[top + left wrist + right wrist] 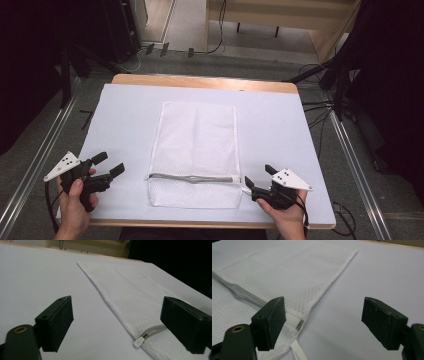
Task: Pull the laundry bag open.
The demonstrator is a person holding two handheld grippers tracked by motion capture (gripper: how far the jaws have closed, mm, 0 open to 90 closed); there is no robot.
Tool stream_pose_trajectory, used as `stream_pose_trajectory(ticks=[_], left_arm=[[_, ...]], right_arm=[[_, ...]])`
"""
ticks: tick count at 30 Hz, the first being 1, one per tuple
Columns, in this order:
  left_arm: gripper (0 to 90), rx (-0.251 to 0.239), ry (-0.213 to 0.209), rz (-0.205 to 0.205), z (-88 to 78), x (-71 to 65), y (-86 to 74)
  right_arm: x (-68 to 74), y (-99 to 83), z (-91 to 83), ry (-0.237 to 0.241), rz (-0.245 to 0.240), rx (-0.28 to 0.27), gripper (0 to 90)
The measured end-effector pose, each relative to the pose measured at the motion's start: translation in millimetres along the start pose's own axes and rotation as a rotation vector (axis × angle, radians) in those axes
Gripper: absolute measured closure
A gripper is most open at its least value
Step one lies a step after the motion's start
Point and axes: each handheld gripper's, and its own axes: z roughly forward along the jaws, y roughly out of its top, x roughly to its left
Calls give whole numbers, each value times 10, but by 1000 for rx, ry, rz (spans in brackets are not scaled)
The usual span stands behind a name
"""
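**Both grippers off the mesh bag, zipper shut**

The table (pixel 125 120) under its pale cover is the biggest thing in front of me, and the white mesh bag (pixel 197 145) lies flat near its middle, long side running away from me. The grey zipper (pixel 192 178) crosses the bag near my edge and looks closed end to end. My left gripper (pixel 111 169) sits well to the left of the bag, jaws wide apart with nothing between them. My right gripper (pixel 256 182) is just beside the bag's right corner, also spread and holding nothing. The small white zipper pull (pixel 139 342) lies at the bag's left edge.

I think the danger is in the fabric: it is thin and loose, so a grab at the pull could pinch mesh with it and jam the slider. If I drag one side without pinning the other, the whole bag may slide or bunch.
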Motion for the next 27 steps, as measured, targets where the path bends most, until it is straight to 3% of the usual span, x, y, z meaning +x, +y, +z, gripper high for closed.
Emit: stream_pose_trajectory(ticks=[8,21,27], left_arm=[[5,13,8,44,8,25,-10],[0,25,55,55,-13,115,-14],[0,28,68,49,-20,137,-18]], right_arm=[[-260,-36,-67,-55,35,-18,127],[-638,-123,-169,-118,110,-16,3],[-838,-196,-230,-188,153,-18,0]])
